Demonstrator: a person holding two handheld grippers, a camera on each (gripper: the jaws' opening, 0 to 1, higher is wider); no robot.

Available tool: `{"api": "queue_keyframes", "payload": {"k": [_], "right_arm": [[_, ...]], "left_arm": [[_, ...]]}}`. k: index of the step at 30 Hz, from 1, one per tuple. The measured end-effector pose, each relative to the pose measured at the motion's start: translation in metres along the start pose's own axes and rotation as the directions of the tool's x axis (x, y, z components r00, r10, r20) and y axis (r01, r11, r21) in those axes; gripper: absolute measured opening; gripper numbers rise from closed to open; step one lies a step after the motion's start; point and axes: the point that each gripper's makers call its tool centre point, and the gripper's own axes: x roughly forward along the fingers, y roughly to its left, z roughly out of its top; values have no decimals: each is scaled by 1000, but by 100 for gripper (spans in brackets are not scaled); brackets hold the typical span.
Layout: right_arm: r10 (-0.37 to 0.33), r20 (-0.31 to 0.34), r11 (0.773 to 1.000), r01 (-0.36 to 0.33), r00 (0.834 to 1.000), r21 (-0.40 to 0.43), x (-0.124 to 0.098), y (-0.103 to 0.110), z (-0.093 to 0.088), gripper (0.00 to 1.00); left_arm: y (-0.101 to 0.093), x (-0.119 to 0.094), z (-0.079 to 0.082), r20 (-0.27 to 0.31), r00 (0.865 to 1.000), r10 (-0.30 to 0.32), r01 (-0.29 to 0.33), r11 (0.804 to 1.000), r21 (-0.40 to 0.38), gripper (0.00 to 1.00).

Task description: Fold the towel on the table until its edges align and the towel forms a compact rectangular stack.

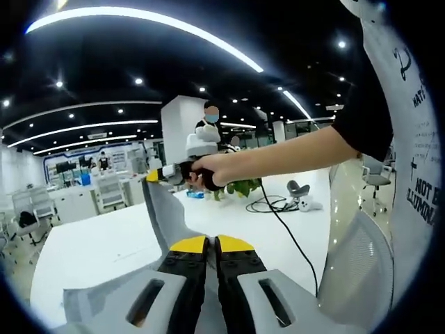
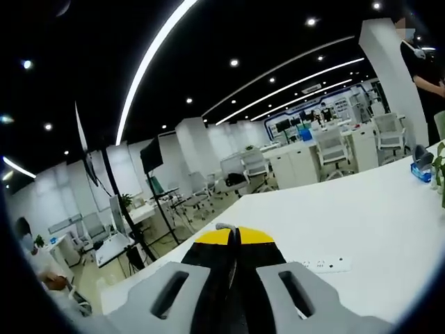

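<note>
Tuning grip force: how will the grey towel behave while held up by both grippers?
Likely floppy: the grey towel hangs in a curved sheet between the left gripper and right gripper. Probably light, since a thin edge sits pinched in the right gripper.

Table (image 1: 97,243): bare white surface, left and far.
Towel (image 1: 163,216): lifted, near centre.
Cable (image 1: 292,236): crosses right.
Power strip (image 2: 327,264): lies near.

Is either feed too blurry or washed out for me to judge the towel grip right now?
Left gripper view: sharp enough; the grey towel reads clearly between the left tool and the right tool, though the white table is bright, nearly washed out. Right gripper view: strong fisheye bending, ceiling light strips glare, and just a sliver of towel at the right tool's tips.
</note>
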Motion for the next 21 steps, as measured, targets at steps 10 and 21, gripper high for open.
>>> {"api": "queue_keyframes", "payload": {"k": [10, 21], "right_arm": [[33, -2, 999, -33, 999, -12, 30, 40, -3, 0], [77, -4, 997, -77, 997, -11, 62, 82, -14, 0]], "left_arm": [[33, -31, -6, 3, 998, 58, -58, 998, -20, 4], [73, -69, -19, -3, 988, 152, -152, 987, -49, 4]]}}
